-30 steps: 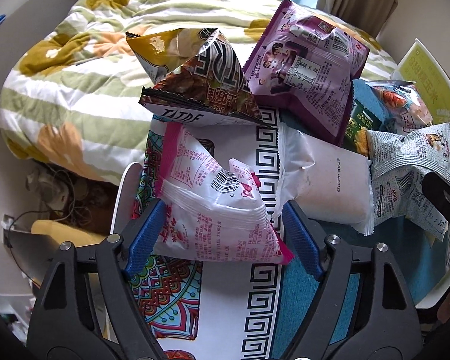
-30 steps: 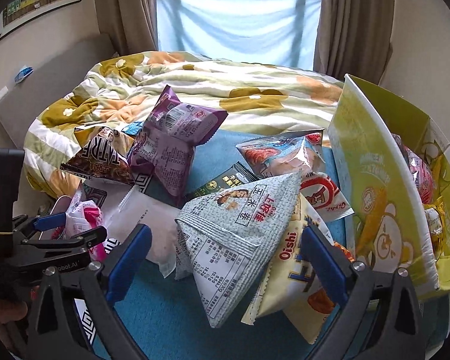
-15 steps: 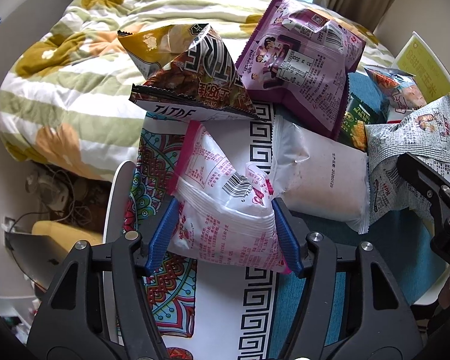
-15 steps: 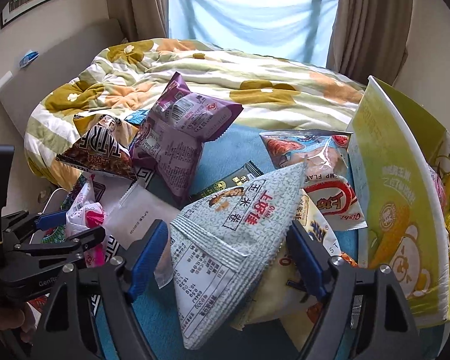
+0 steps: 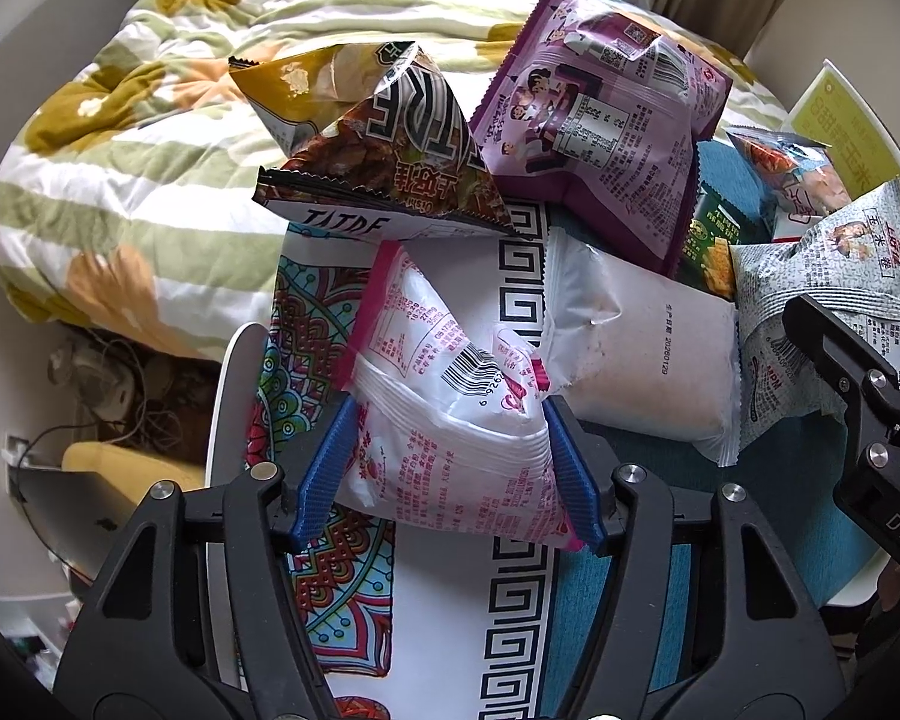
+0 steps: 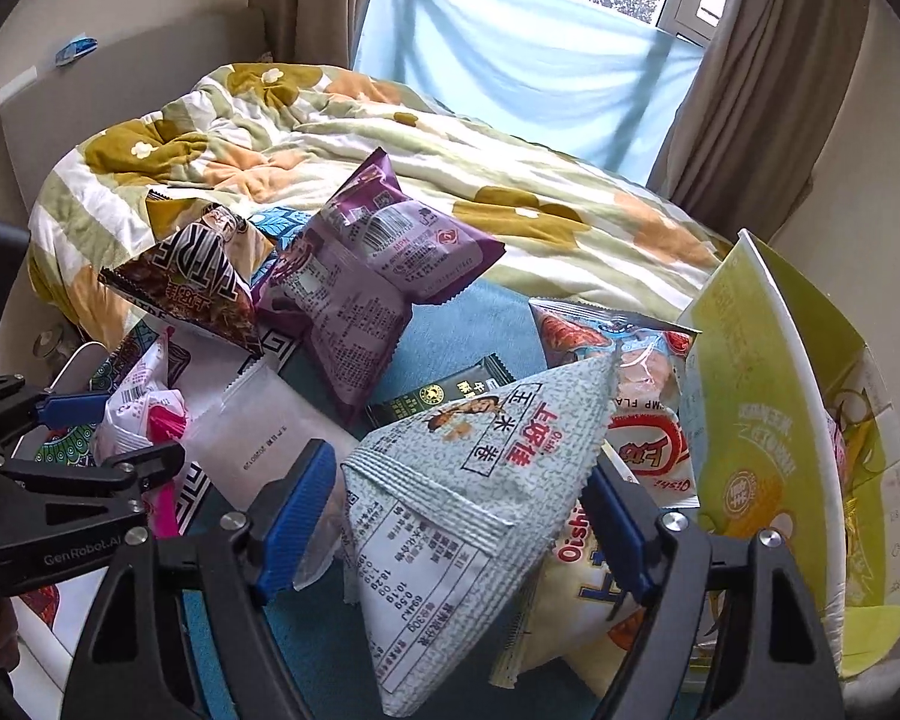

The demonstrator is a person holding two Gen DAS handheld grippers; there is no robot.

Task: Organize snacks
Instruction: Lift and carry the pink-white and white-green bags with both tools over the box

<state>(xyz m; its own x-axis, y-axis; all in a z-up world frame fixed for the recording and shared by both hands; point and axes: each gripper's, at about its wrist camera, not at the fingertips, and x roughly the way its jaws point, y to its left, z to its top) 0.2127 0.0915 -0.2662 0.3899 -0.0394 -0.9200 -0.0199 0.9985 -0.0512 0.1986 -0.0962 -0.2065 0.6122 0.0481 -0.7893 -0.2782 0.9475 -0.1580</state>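
Left wrist view: my left gripper (image 5: 450,468) is clamped on the pink-and-white snack packet (image 5: 444,420), both blue pads pressing its sides, above the patterned cloth (image 5: 510,630). A white pouch (image 5: 642,354) lies at 2 o'clock of it, a purple bag (image 5: 600,120) at 1 o'clock. Right wrist view: my right gripper (image 6: 456,516) is clamped on the grey speckled corn-roll bag (image 6: 468,498). At 3 o'clock stands the yellow-green carton (image 6: 762,432), open, with snack packets inside, only partly visible.
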